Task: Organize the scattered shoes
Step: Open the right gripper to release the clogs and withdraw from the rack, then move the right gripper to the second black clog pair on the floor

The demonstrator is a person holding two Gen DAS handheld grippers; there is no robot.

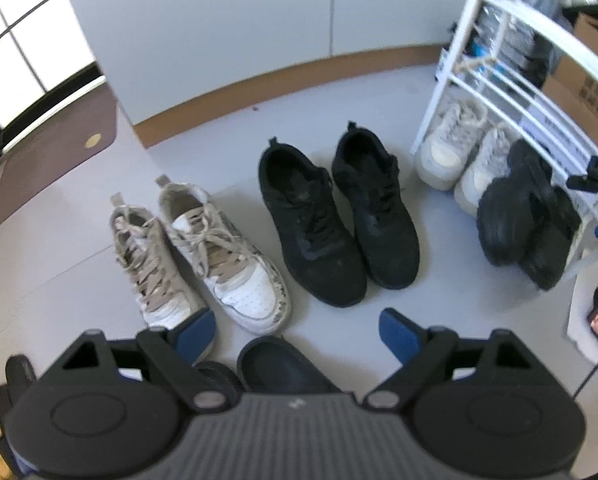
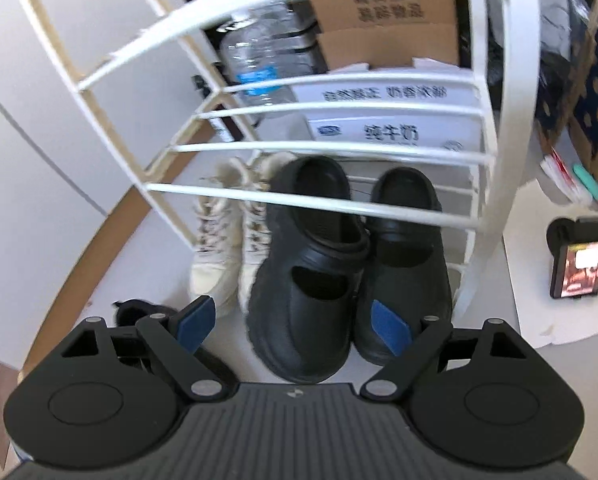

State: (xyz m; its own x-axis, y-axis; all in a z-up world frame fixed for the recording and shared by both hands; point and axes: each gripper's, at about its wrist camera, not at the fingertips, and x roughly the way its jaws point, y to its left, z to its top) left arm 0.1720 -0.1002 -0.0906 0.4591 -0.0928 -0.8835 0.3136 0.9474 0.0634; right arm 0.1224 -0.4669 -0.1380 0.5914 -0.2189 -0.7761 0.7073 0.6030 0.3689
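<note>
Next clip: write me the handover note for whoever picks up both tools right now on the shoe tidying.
Left tool: open, empty, above the floor.
Right tool: open, empty, in front of the rack.
Done: black clogs and cream sneakers sit side by side at the foot of the white rack.
Left: black sneakers and white high-tops stand paired on the floor, not at the rack. A dark shoe lies just under the left tool.

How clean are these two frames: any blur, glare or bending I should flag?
Left wrist view: window blown out white, black sneakers slightly soft, baseboard bowed by the fisheye. Right wrist view: white rack bars curve strongly, black clogs fairly sharp, phone screen glowing at the right edge.
</note>
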